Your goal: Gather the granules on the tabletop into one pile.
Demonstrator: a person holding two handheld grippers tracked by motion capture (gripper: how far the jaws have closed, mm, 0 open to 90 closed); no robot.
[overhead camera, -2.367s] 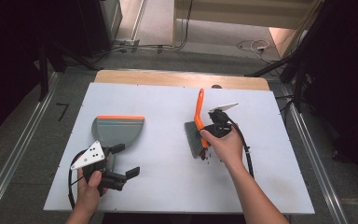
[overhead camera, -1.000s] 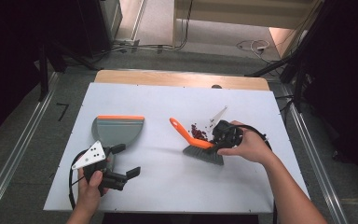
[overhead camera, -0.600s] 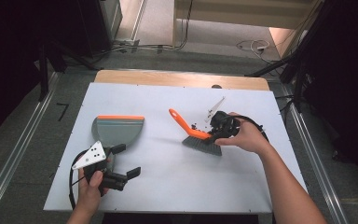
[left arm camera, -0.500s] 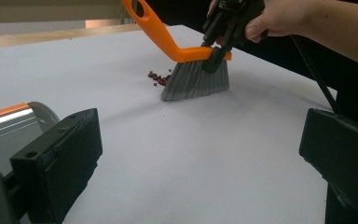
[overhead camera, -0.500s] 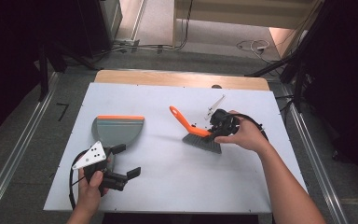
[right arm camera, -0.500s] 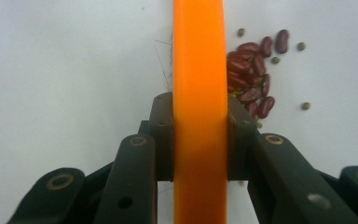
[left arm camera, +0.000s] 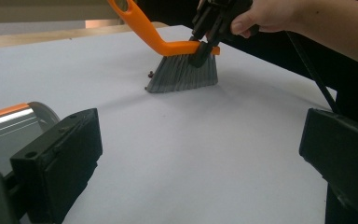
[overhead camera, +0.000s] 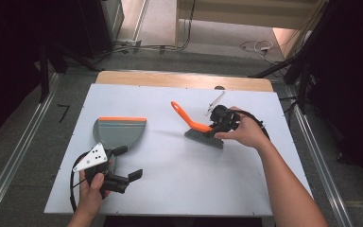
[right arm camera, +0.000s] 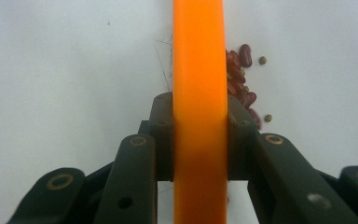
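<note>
Near the counter's [overhead camera: 179, 198] front left corner, the left gripper [overhead camera: 123, 165] rests with its jaws spread and nothing between them, just in front of the grey dustpan [overhead camera: 118, 135] with its orange rim, which lies untouched toward the left edge. Past the middle, toward the right edge, the right gripper [overhead camera: 216, 124] pinches the orange back of the brush [overhead camera: 203, 135], its jaws pressed against both sides. Over the last seconds the brush has swung from handle pointing away to handle pointing left, bristles down on the counter. Red beans [right arm camera: 242, 88] and a few small greenish ones, perhaps lentils, lie bunched just beside the brush. The sweep seems under way, the pile well apart from the dustpan.
</note>
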